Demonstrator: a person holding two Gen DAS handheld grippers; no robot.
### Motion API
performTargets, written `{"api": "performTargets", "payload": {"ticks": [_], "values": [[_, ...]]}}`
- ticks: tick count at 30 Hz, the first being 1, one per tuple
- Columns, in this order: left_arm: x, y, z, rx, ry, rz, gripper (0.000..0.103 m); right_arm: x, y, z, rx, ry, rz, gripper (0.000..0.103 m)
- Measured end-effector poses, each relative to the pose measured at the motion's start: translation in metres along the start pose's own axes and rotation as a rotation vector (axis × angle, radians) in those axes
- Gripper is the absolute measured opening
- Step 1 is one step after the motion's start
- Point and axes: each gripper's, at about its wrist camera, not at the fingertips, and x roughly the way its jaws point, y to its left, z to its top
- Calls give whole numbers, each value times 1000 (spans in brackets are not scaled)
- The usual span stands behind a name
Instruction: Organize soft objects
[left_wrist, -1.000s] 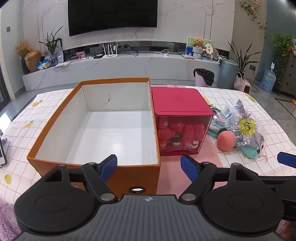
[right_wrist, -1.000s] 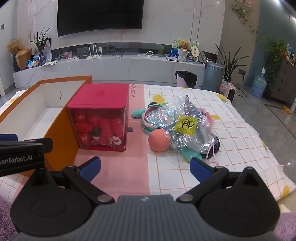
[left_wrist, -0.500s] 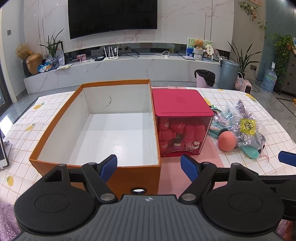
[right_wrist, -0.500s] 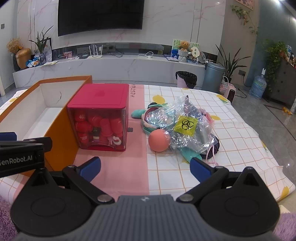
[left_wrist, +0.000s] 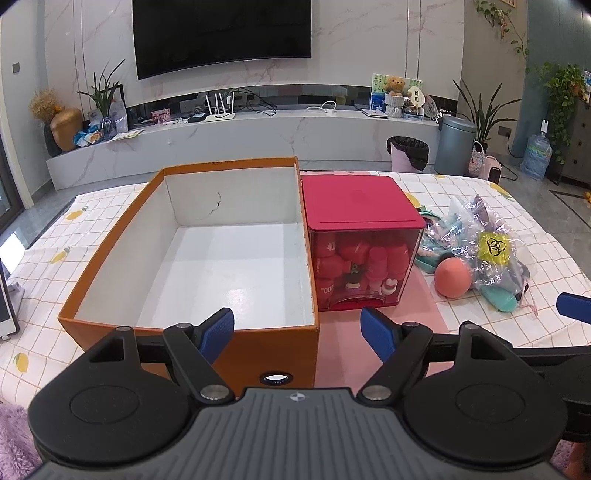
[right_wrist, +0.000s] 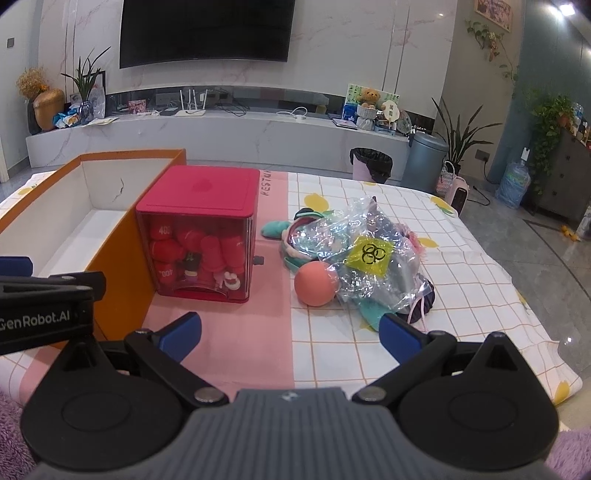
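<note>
Nothing has changed over the last second: both my hands stay put and no item has shifted. My left gripper (left_wrist: 297, 328) hangs with jaws spread wide and nothing between them, over the near wall of the orange box (left_wrist: 110, 243), which is bare inside. My right gripper (right_wrist: 290, 332) is also wide open and holds nothing, short of the pile. The soft things lie in a heap on the tablecloth (right_wrist: 461, 280), right of the red bin (right_wrist: 203, 206): a pink ball (right_wrist: 314, 283), teal plush bits (right_wrist: 273, 229), and a clear plastic bag (right_wrist: 369, 251) draped over them. So the task looks unstarted. My guess is the ball goes first, as it is nearest and uncovered; the bag may snag.
</note>
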Motion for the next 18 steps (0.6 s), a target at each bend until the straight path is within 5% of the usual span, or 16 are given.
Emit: {"api": "performTargets", "payload": {"ticks": [18], "values": [[1,-1,-1,2,7,-1,92,2,1,-1,-3,5,0,100]]}}
